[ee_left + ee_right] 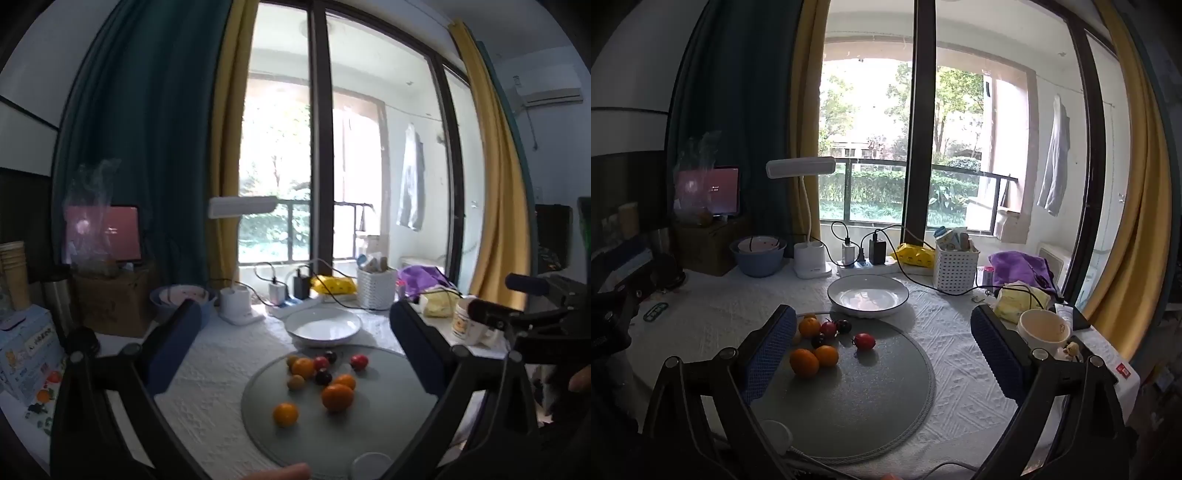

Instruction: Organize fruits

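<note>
Currently both grippers, left [295, 332] and right [882, 339], gape wide, empty; ahead: four oranges [337, 397], one white plate [323, 326].

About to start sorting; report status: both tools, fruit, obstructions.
Left tool open, empty. Right tool open, empty. Fruit loose on grey mat, white plate behind it bare. Nothing blocking.

Both wrist views windowward, sharing plate [323, 325].

Glossy white ceramic plate [868, 295]; matt speckled grey mat [857, 398]; embossed white tablecloth [964, 354]
</note>
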